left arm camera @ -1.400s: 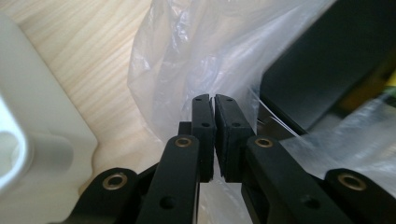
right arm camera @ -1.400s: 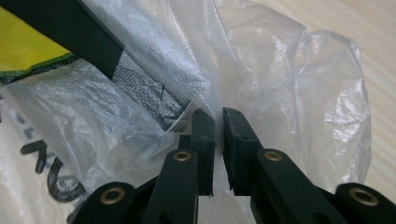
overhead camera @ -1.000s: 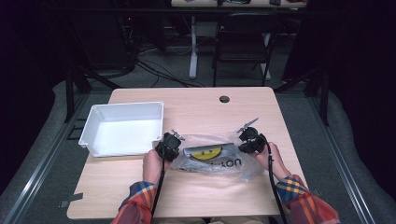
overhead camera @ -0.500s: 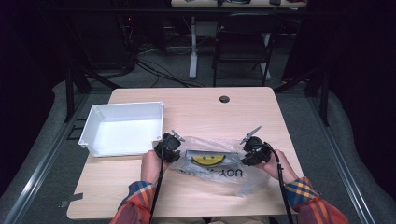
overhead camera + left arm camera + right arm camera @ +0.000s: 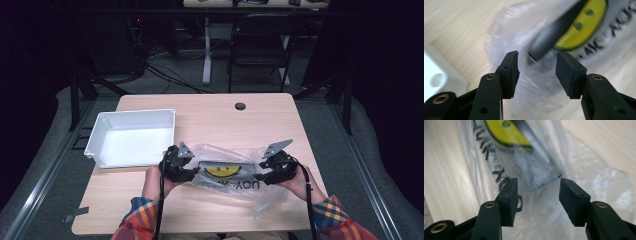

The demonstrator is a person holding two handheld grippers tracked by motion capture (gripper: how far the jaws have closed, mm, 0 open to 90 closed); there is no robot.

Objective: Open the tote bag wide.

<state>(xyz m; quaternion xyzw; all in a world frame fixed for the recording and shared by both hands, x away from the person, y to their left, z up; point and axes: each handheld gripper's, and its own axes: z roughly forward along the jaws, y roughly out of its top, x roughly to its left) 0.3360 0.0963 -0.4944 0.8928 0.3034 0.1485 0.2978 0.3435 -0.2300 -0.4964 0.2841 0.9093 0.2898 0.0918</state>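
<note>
We see the bag on the table near its front edge, between our two grippers; the tray sits to its left, slightly farther back

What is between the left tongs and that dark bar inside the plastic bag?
The clear plastic bag itself: its film lies over the dark bar, whose end points into the gap of the open left tongs. Nothing else visible stands between them. The white tray sits off to the side.

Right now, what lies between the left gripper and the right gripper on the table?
In the high view, the clear plastic bag with a yellow smiley face spans between the left gripper and the right gripper.
</note>
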